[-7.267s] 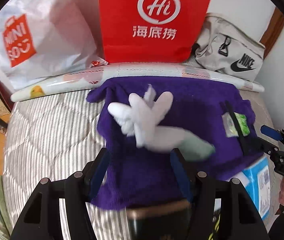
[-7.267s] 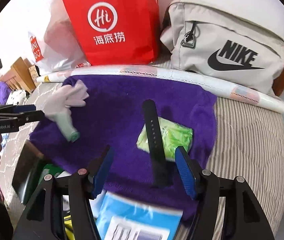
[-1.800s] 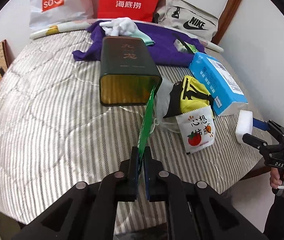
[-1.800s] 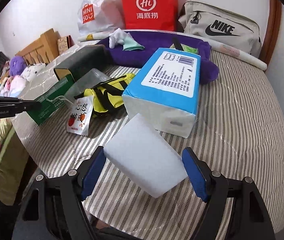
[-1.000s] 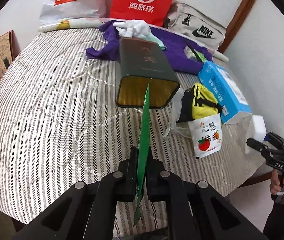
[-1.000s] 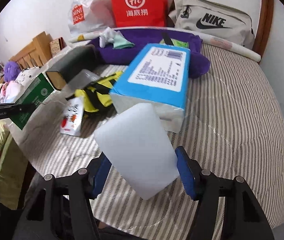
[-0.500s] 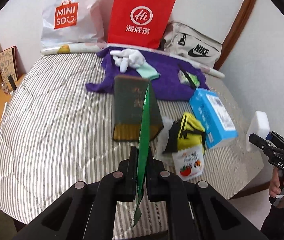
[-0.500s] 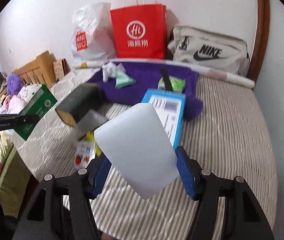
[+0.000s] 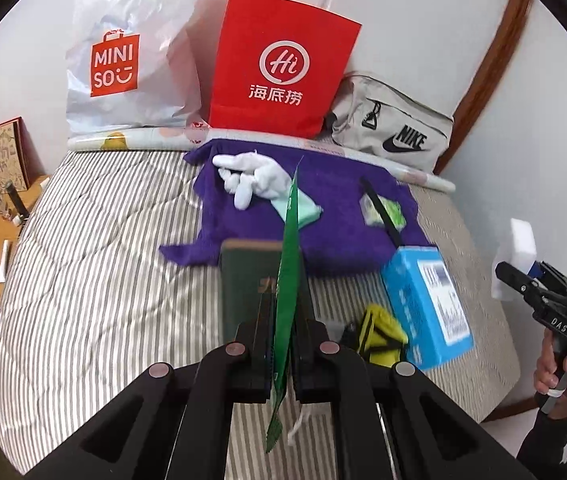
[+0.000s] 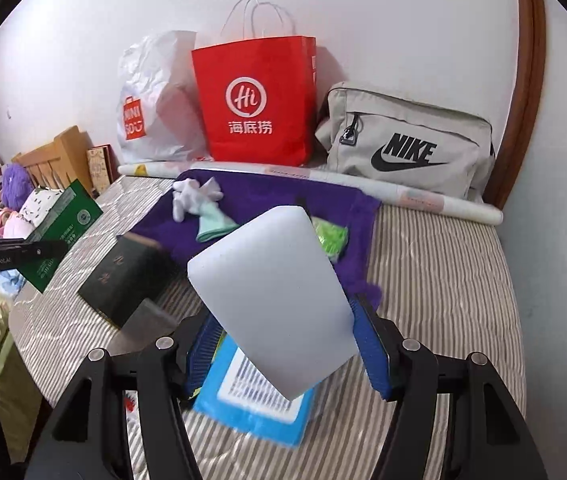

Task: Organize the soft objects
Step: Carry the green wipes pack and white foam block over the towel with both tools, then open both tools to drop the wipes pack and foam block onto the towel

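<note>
Now, through the left wrist view, your left gripper (image 9: 282,344) has its jaws pinched on a thin green cardboard box (image 9: 288,276) above the striped bed (image 9: 95,280). Through the right wrist view, your right gripper (image 10: 283,356) clamps a white foam block (image 10: 271,292), apparently clear of the bed.

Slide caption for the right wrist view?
Right gripper holds a white sponge block above the striped bed.

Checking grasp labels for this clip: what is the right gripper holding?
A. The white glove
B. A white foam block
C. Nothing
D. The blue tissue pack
B: the right gripper has its blue pads pressed on either side of a white foam block, held above the bed; the blue tissue pack lies below it and the white glove rests on the purple towel.
</note>
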The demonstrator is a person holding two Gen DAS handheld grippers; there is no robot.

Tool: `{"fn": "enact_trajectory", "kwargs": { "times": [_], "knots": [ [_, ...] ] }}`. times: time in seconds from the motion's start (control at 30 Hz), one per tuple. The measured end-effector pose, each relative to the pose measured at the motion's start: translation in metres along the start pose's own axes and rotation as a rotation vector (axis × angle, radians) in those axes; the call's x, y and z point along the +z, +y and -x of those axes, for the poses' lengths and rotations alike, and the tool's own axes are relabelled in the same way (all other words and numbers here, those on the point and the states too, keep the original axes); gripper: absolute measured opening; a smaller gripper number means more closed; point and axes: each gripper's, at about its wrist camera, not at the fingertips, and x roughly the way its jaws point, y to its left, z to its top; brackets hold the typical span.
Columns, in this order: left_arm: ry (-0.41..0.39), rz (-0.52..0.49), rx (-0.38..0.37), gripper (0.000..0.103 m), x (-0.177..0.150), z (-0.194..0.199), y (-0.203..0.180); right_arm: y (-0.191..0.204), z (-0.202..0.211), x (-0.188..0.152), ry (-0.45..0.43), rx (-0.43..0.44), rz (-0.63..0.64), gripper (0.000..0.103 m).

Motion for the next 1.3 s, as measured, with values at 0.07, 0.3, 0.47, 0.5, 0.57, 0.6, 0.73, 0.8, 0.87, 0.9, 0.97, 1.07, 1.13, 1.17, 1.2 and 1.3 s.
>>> {"fn": "enact_trajectory", "kwargs": {
  "times": [0.07,0.3,0.47,0.5,0.57,0.6,0.73,0.8,0.87,0.9,0.97,1.07,1.13,1.17,1.2,1.3],
  "knots": [
    [0.008,0.011,-0.005,0.007,0.01,-0.008,0.002,-0.004,-0.009,0.009,0.007,-0.008,0.007,0.063],
    [0.046,0.055,-0.004,0.007,0.045,-0.045,0.01,-0.013,-0.047,0.035,0.043,-0.021,0.009,0.063],
    [0.071,0.094,-0.019,0.007,0.061,-0.067,0.019,-0.017,-0.075,0.048,0.077,-0.019,0.008,0.063],
    [0.077,0.096,-0.031,0.007,0.064,-0.071,0.02,-0.017,-0.081,0.05,0.082,-0.018,0.008,0.063],
    [0.082,0.096,-0.042,0.007,0.069,-0.08,0.021,-0.017,-0.093,0.054,0.103,-0.011,0.011,0.063],
    [0.087,0.094,-0.044,0.007,0.073,-0.085,0.02,-0.016,-0.098,0.055,0.11,-0.012,0.015,0.063],
    [0.102,0.093,-0.072,0.007,0.085,-0.101,0.018,-0.012,-0.119,0.062,0.136,-0.006,0.034,0.063],
    [0.113,0.081,-0.08,0.007,0.091,-0.11,0.016,-0.009,-0.131,0.066,0.158,0.007,0.048,0.063],
    [0.131,0.069,-0.096,0.007,0.096,-0.119,0.011,-0.005,-0.14,0.068,0.171,0.014,0.06,0.063],
    [0.14,0.068,-0.112,0.007,0.098,-0.124,0.009,-0.003,-0.146,0.069,0.182,0.022,0.069,0.063],
    [0.162,0.065,-0.147,0.007,0.1,-0.132,0.006,0.003,-0.158,0.07,0.204,0.042,0.084,0.063],
    [0.187,0.053,-0.18,0.007,0.103,-0.143,0.001,0.008,-0.174,0.07,0.235,0.044,0.101,0.063],
    [0.207,0.045,-0.176,0.007,0.106,-0.153,-0.001,0.009,-0.184,0.07,0.265,0.039,0.107,0.063],
    [0.213,0.046,-0.173,0.007,0.107,-0.157,0.0,0.01,-0.189,0.07,0.28,0.034,0.109,0.063],
    [0.227,0.046,-0.167,0.007,0.109,-0.164,0.001,0.011,-0.193,0.07,0.292,0.026,0.113,0.063],
    [0.243,0.045,-0.157,0.007,0.113,-0.176,0.007,0.014,-0.204,0.07,0.323,0.017,0.136,0.064]
  ]
}}
